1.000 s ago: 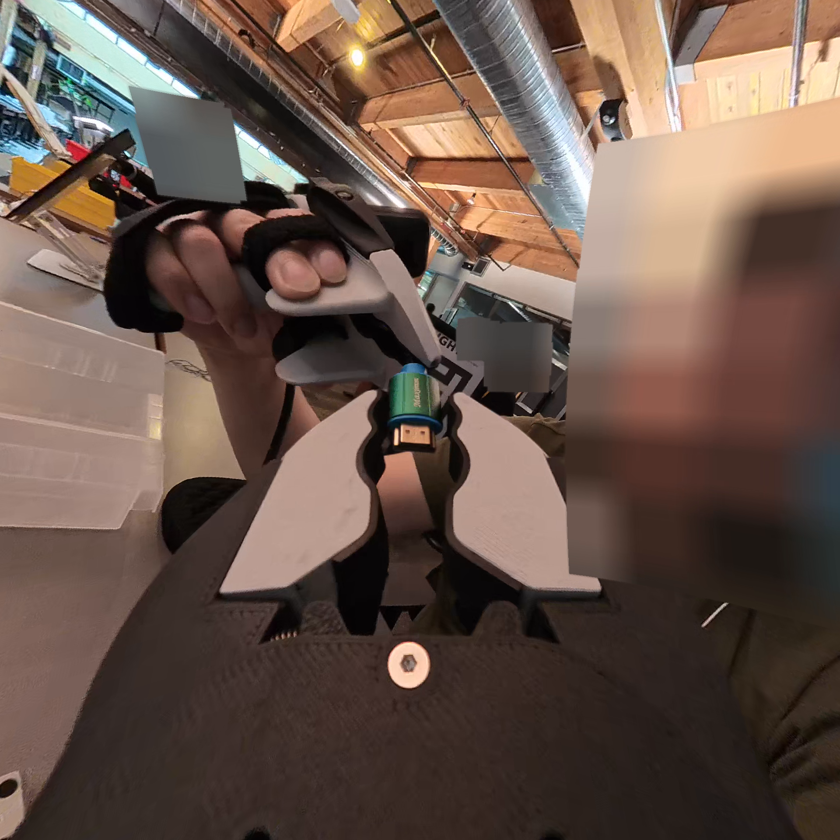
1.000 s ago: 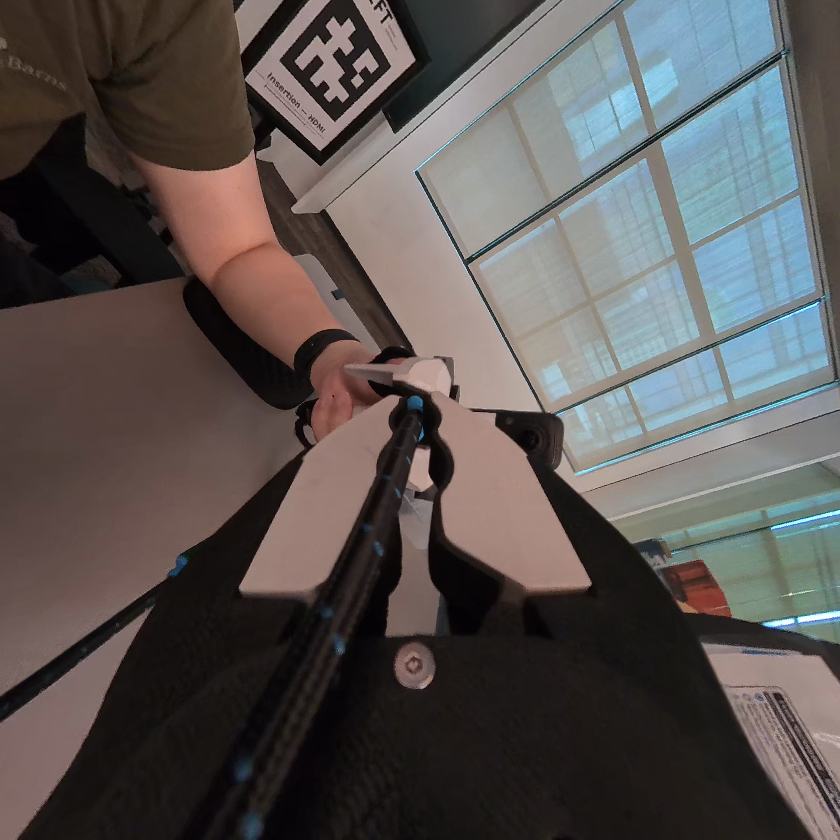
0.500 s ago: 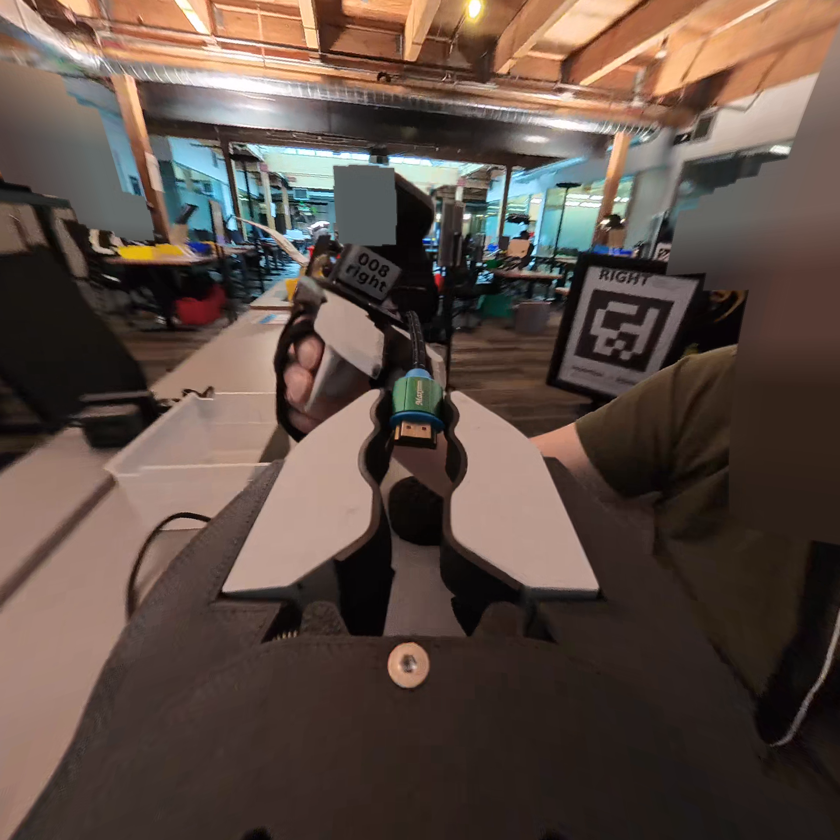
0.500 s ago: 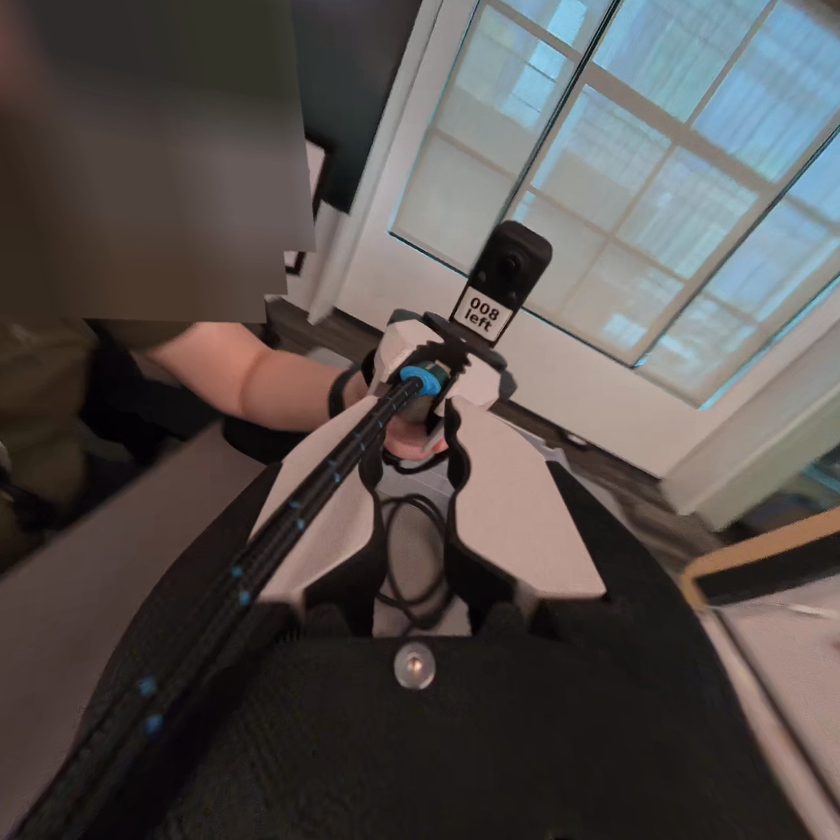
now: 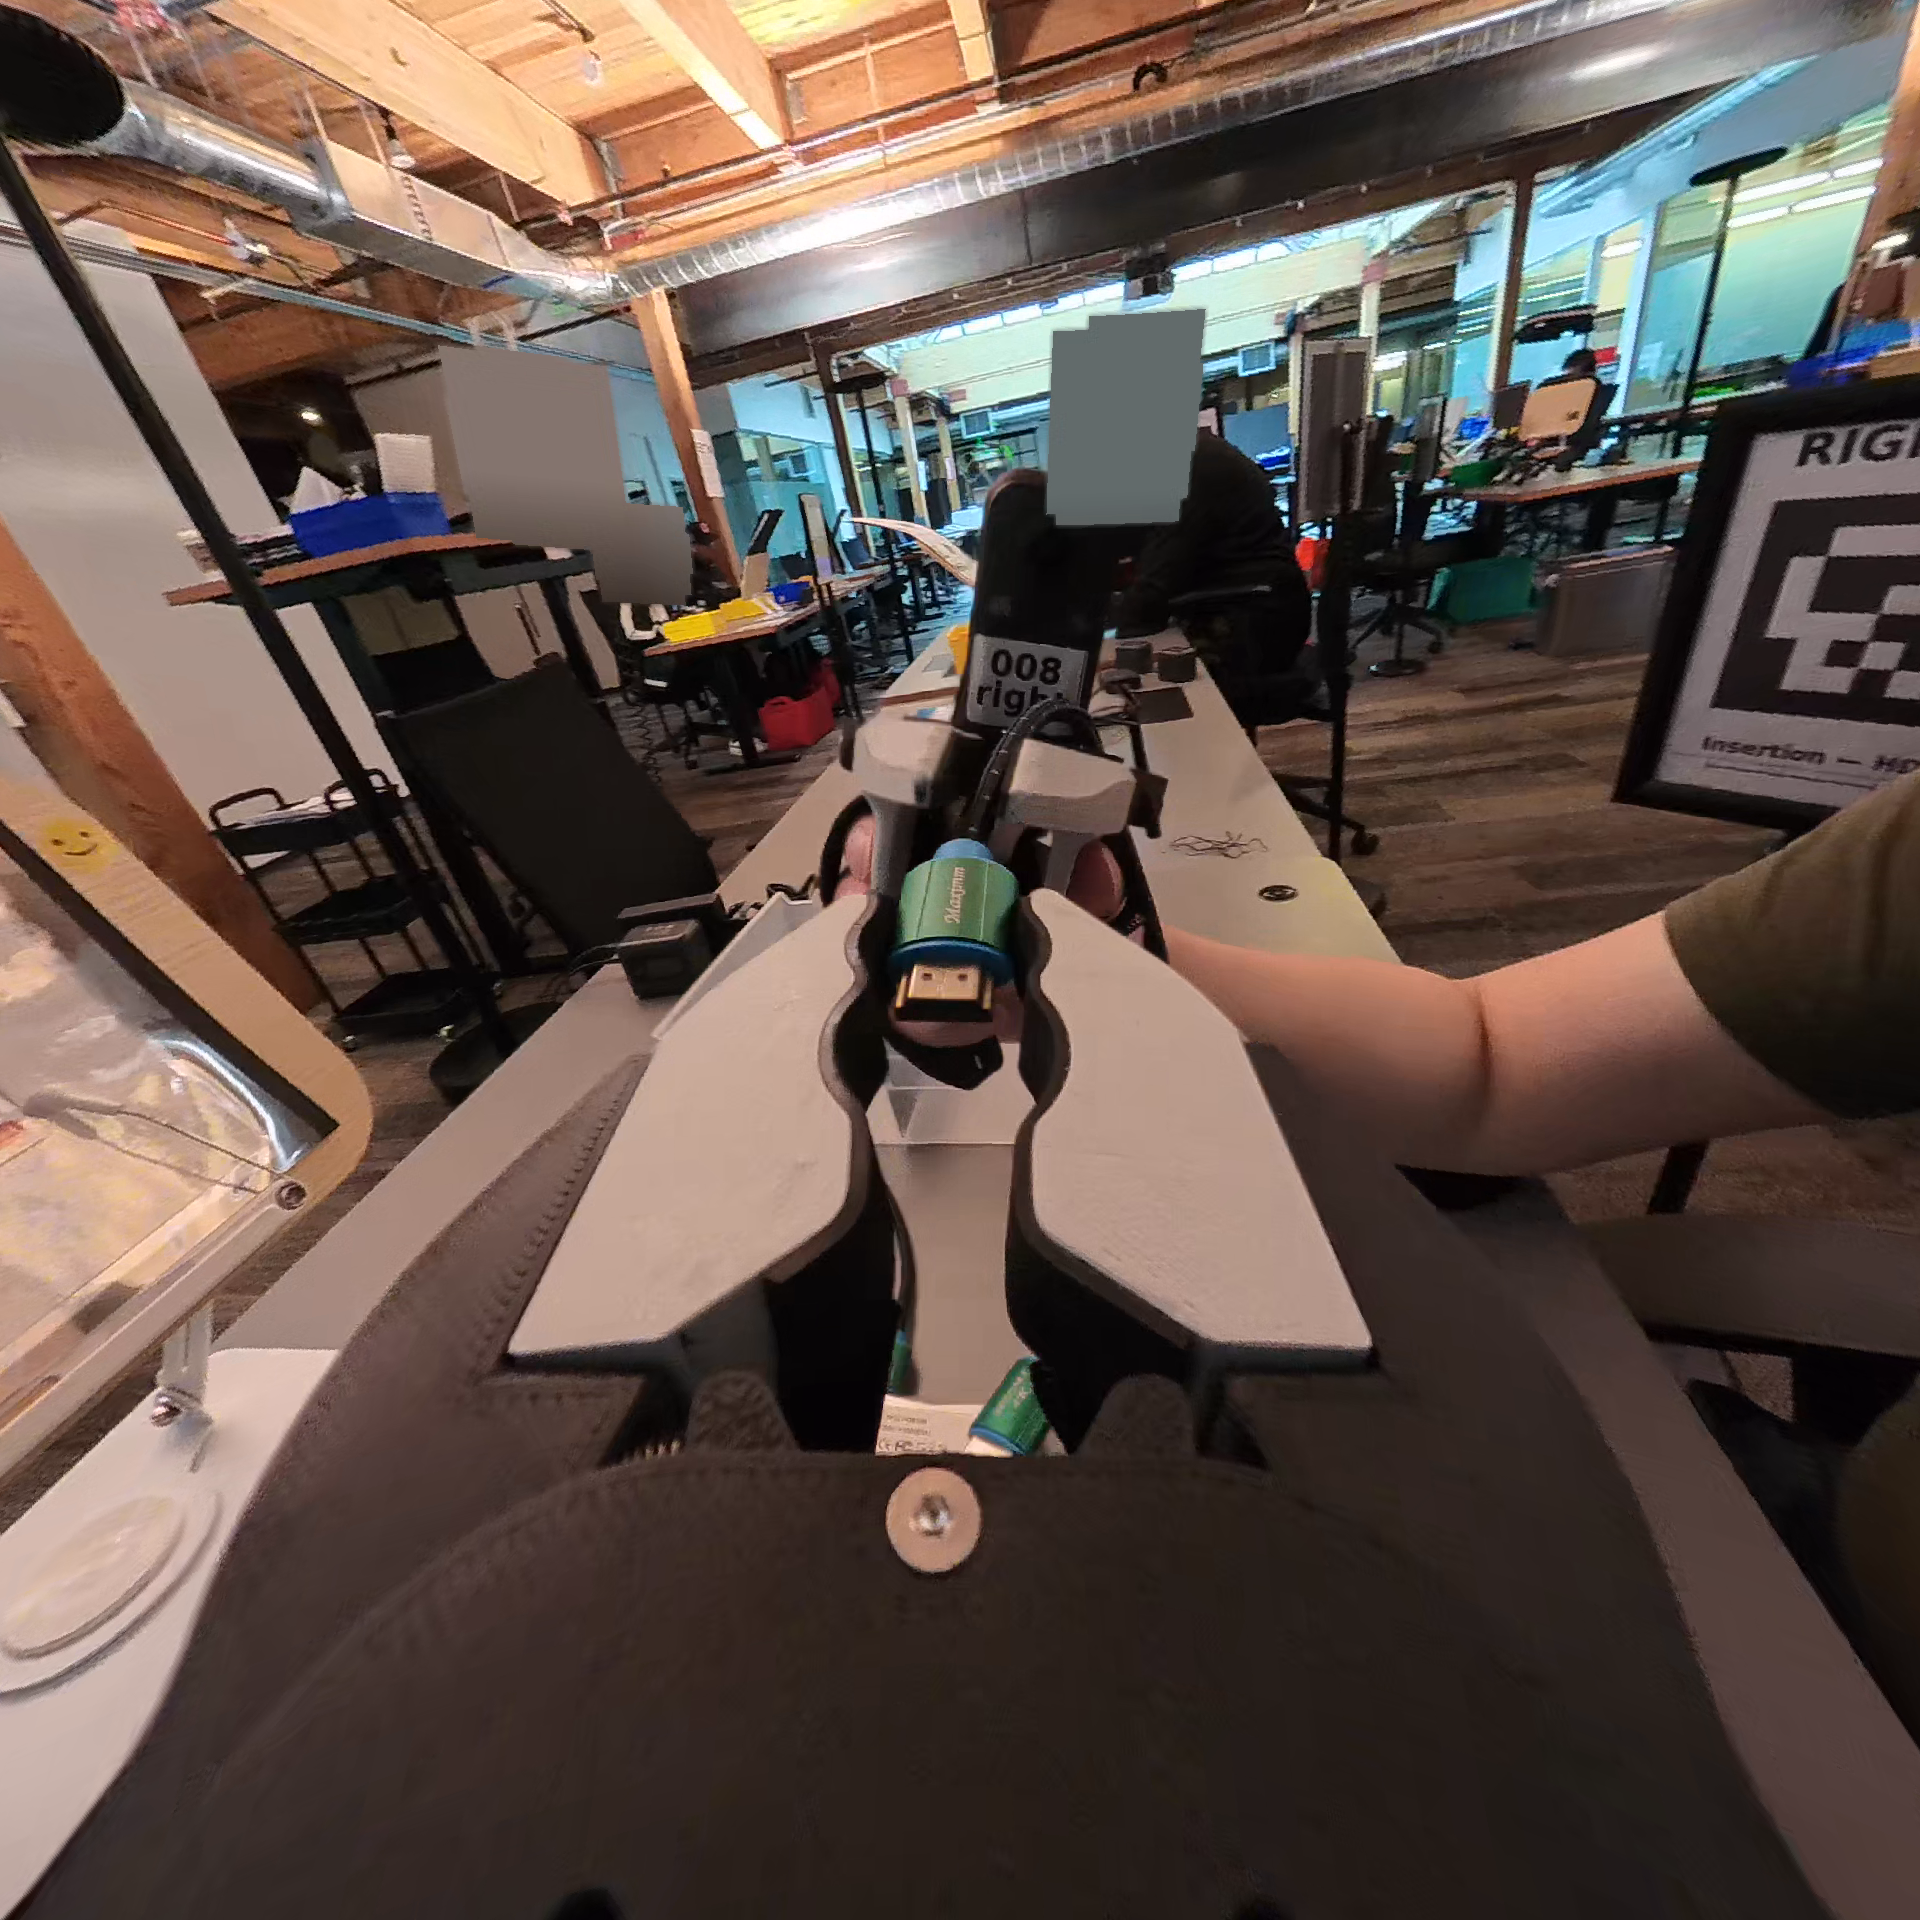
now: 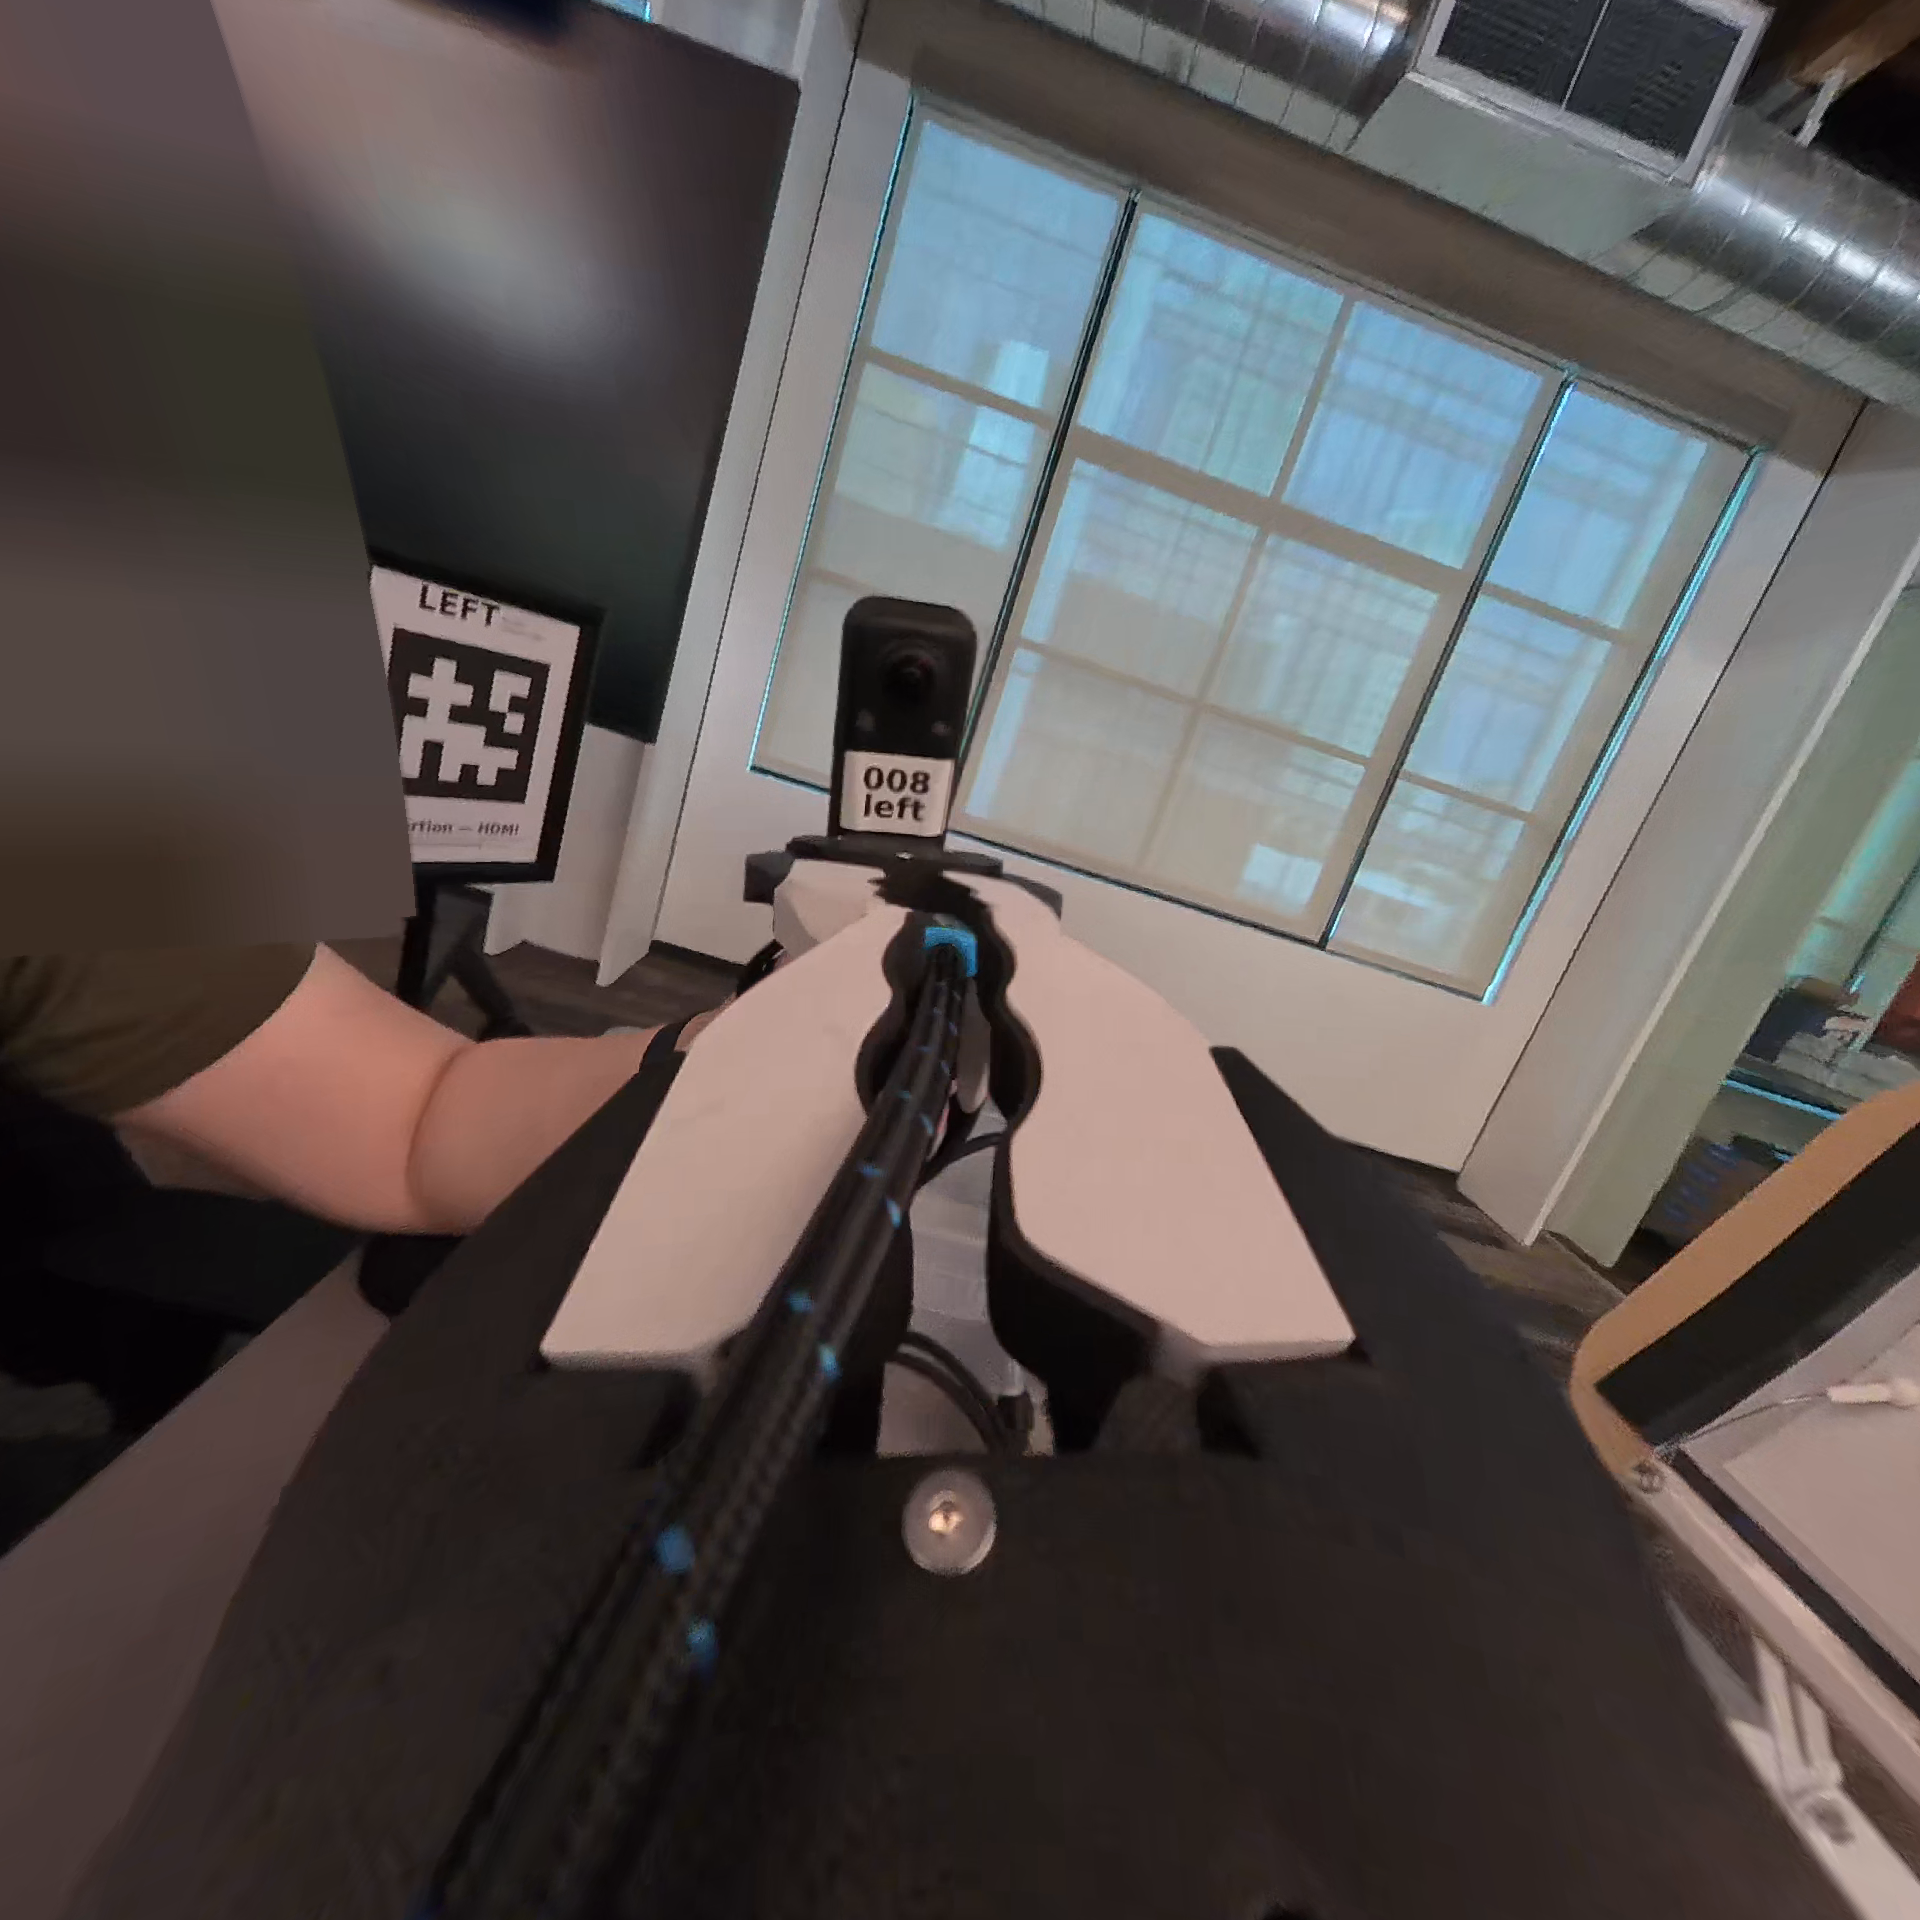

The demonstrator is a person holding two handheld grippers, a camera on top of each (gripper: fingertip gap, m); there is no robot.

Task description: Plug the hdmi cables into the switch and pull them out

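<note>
my left gripper (image 5: 948, 961) clasps the green plug (image 5: 948, 923), gold tip facing me, above the long table (image 5: 1236, 831). my right gripper (image 6: 940, 940) faces it, closed around the braided cable (image 6: 831, 1236).

— What do I have around the green HDMI plug (image 5: 948, 928)?

— It fills the gap at my left gripper (image 5: 948, 940) tips, and the right gripper (image 5: 992, 790) sits directly beyond the plug, facing me.

— To its sides?

— Left of the plug, a wood-framed panel (image 5: 187, 1049) crowds in. Right of it, a forearm (image 5: 1455, 1049) crosses. Below the plug, the grey table (image 5: 1226, 831) runs on past it, mostly bare.
</note>
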